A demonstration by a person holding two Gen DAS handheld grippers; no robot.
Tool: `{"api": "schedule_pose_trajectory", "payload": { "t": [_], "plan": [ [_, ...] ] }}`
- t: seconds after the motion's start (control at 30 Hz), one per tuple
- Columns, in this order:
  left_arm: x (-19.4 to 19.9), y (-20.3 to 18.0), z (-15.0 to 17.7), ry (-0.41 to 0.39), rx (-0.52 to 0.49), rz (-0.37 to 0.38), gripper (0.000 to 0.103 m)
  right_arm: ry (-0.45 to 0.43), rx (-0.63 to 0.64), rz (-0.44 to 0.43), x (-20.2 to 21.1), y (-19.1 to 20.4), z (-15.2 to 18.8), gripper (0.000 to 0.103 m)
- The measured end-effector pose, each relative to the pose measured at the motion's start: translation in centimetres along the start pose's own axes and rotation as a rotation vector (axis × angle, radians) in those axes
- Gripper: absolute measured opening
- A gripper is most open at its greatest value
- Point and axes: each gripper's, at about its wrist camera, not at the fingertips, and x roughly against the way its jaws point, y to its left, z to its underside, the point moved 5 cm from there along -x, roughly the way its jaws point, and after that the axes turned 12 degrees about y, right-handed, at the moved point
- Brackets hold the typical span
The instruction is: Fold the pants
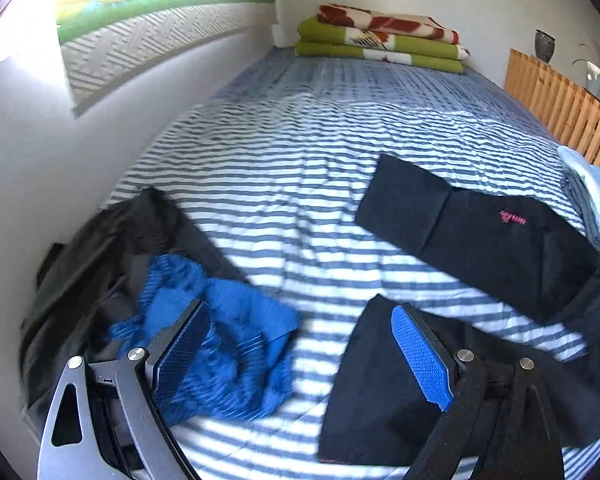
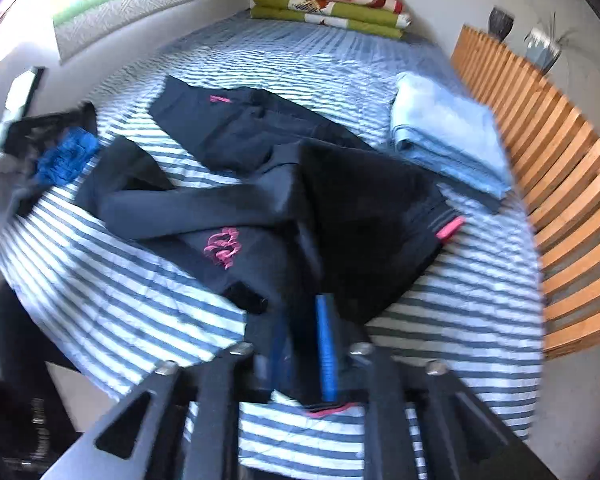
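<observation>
A striped bedspread (image 2: pixel 112 304) covers the bed, folded blankets (image 2: pixel 332 4) at twelve o'clock, wooden slats (image 2: pixel 560 208) at three. The right gripper (image 2: pixel 304 348) pinches the black pants (image 2: pixel 360 216) mid-bed; the left gripper (image 1: pixel 300 356) gapes wide, empty.

1. The pants (image 2: pixel 284 184) lie spread in the middle of the bed (image 2: pixel 112 296).
2. A pile of clothes (image 2: pixel 52 148) sits at the bed's left edge.
3. Folded towels (image 2: pixel 448 136) sit at the right edge.
4. Folded blankets (image 2: pixel 332 4) lie at the far end.
</observation>
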Motion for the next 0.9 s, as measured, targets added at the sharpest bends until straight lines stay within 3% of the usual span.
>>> {"api": "schedule_pose_trajectory", "payload": {
  "t": [0.13, 0.17, 0.2, 0.27, 0.37, 0.43, 0.53, 0.63, 0.7, 0.9],
  "plan": [
    [-2.2, -2.0, -2.7, 0.031, -0.014, 0.052, 0.094, -0.131, -0.023, -0.22, 3.2, 0.2, -1.9, 0.025],
    [-2.8, -2.4, -3.4, 0.035, -0.015, 0.063, 0.094, -0.165, -0.047, -0.239, 3.8, -0.2, -2.4, 0.036],
    [-3.4, -2.6, -4.2, 0.036, -0.008, 0.072, 0.094, -0.199, -0.102, -0.22, 4.2, -1.3, -3.3, 0.059],
    [-4.8, -3.2, -5.7, 0.045, 0.008, 0.1, 0.094, -0.238, -0.207, -0.139, 4.2, -3.7, -5.1, 0.074],
    [-6.9, -3.4, -7.8, 0.052, 0.025, 0.094, 0.094, -0.239, -0.332, 0.032, 1.7, -9.0, -6.8, 0.074],
    [-8.1, -3.5, -9.3, 0.046, 0.027, 0.074, 0.094, -0.181, -0.429, 0.08, -1.7, -13.0, -7.6, 0.074],
    [-9.8, -3.8, -11.4, 0.054, 0.017, 0.091, 0.094, -0.081, -0.546, 0.085, -6.5, -17.1, -7.9, 0.073],
    [-10.7, -4.2, -13.2, 0.052, 0.005, 0.105, 0.095, -0.051, -0.635, 0.049, -9.6, -19.9, -7.8, 0.074],
    [-11.6, -4.8, -14.3, 0.076, -0.009, 0.142, 0.098, -0.024, -0.644, 0.055, -11.4, -20.7, -8.4, 0.074],
    [-14.6, -5.3, -17.2, 0.113, 0.024, 0.148, 0.1, 0.02, -0.618, 0.046, -14.4, -20.6, -10.3, 0.074]
  ]
}}
